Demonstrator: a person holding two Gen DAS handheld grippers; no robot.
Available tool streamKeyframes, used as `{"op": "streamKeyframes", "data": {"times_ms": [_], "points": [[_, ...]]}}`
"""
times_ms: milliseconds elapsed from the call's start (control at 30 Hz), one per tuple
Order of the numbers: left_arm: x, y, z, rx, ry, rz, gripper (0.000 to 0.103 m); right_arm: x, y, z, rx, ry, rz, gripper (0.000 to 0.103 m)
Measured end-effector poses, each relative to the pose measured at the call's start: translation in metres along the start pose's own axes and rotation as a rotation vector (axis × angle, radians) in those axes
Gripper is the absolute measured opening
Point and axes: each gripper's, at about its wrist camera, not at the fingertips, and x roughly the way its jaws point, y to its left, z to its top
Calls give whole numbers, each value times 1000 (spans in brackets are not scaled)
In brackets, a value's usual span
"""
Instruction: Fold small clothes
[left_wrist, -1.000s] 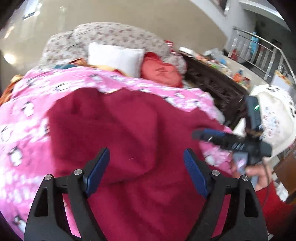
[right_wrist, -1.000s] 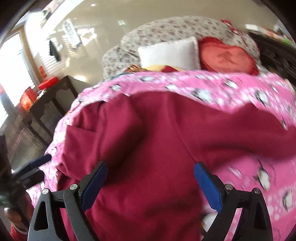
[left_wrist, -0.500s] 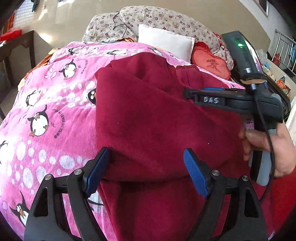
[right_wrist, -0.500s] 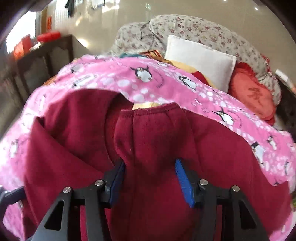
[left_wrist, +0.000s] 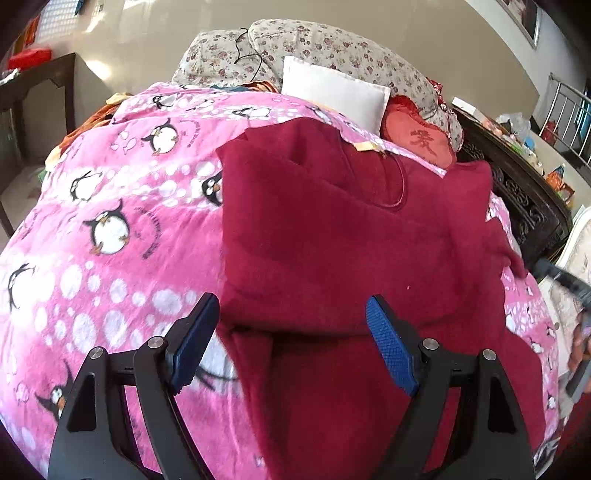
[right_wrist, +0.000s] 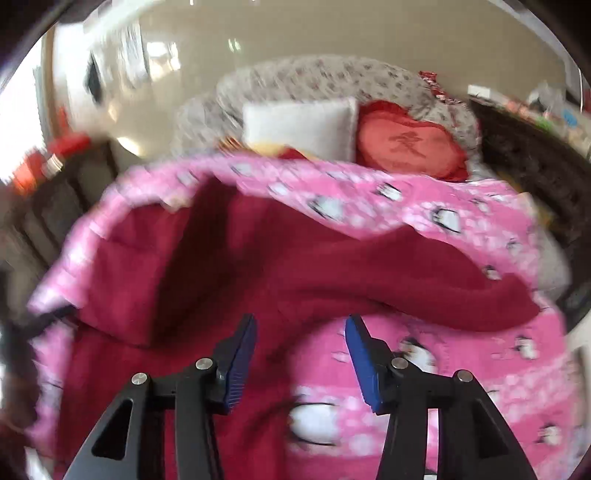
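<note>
Left wrist view: red garment lies beyond the spread left tool.

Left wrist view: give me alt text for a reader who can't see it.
A dark red sweater lies partly folded on a pink penguin blanket, with the open left gripper just above its near edge, holding nothing. Behind are a white pillow and a red cushion.

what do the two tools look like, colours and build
Both match: the left tool and right tool have black plastic arms with triangular cut-outs, silver round bolt heads at the joints, and blue ribbed pads on the fingers. No cables or markings show on them in these views.
</note>
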Motion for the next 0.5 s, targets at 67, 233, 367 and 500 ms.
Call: {"op": "streamKeyframes", "data": {"times_ms": [67,233,367,500], "points": [[0,-1,-4,-3,12,2,82,-2,21,13,-25,-28,117,55],[1,-9,-7,7,-5,15,82,63,96,51,-77,26,86,66],[4,-5,-8,-4,0,14,82,124,136,60,-117,74,26,66],[2,0,-5,-29,-2,-6,82,181,147,58,-161,148,-80,43]]}}
